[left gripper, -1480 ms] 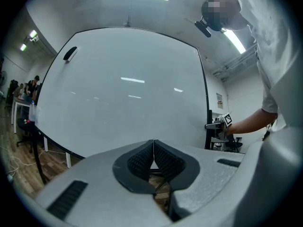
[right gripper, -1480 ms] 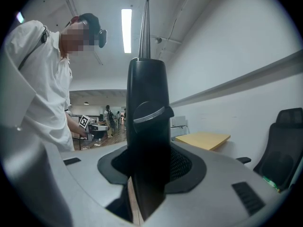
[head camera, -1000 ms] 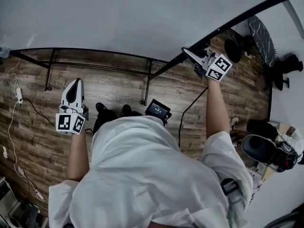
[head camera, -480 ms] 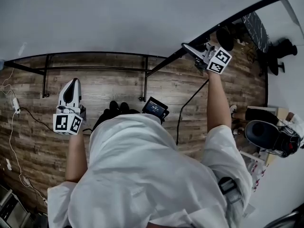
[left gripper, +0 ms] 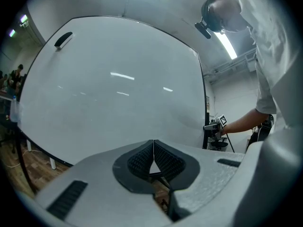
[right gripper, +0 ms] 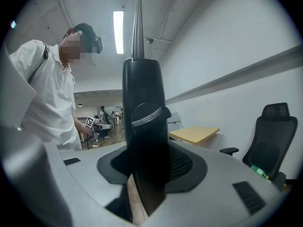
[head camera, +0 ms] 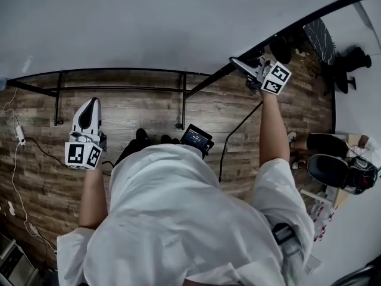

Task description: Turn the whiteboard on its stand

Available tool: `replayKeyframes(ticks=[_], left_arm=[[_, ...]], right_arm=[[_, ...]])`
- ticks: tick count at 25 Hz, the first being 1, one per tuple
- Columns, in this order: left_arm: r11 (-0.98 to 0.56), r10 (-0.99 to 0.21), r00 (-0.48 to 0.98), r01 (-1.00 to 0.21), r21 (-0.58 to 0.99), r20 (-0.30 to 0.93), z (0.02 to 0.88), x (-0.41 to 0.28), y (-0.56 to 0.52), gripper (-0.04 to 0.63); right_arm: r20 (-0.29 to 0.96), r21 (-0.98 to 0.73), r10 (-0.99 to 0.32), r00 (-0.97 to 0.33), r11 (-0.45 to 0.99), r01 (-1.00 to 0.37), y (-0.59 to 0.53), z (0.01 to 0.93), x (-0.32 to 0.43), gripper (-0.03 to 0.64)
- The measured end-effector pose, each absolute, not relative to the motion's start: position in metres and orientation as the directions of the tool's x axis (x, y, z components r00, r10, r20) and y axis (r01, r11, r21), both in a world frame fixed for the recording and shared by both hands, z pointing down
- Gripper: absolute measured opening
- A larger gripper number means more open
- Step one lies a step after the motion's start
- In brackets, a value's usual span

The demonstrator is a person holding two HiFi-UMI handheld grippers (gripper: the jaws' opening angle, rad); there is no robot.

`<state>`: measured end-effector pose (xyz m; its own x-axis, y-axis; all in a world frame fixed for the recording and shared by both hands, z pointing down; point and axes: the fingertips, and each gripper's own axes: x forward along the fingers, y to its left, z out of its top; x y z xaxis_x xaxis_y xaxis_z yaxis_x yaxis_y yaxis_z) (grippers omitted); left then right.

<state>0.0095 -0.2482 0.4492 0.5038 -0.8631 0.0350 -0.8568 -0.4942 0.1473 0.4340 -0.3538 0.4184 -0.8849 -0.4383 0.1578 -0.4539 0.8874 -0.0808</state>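
The whiteboard (head camera: 178, 22) hung in its black stand (head camera: 119, 79) over a wood-plank floor (head camera: 137, 109), its blank white face filling the far side of the head view. The right gripper (head camera: 241, 67) was clamped on the whiteboard's dark right edge, while the left gripper (head camera: 89, 103) hovered before the board's face with its jaws pressed together and nothing between them. A cable (head camera: 24, 136) trailed along the floor's left edge, and an office chair (right gripper: 274, 131) and a yellow table (right gripper: 194, 134) stood by the white wall.

text: none readable | whiteboard (left gripper: 118, 79): blank | marker cube (head camera: 83, 155): square patterns only | small screen (head camera: 196, 137): illegible
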Motion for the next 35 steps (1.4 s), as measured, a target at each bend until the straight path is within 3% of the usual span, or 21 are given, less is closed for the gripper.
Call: replayKeyframes(ticks=[7,35], left_arm=[[-0.469,-0.876,0.481,-0.866,0.173,0.034,0.451,0.052,-0.231,0.008],[-0.486,-0.866,0.498,-0.859,0.16,0.049,0.46,0.086,-0.227,0.008]], right_arm=[[0.154,-0.066,-0.439,-0.885,0.889,-0.453,-0.344,0.412,0.468,0.167],[0.165,-0.087,-0.455,-0.875,0.877,-0.473,-0.327,0.422,0.53,0.169]])
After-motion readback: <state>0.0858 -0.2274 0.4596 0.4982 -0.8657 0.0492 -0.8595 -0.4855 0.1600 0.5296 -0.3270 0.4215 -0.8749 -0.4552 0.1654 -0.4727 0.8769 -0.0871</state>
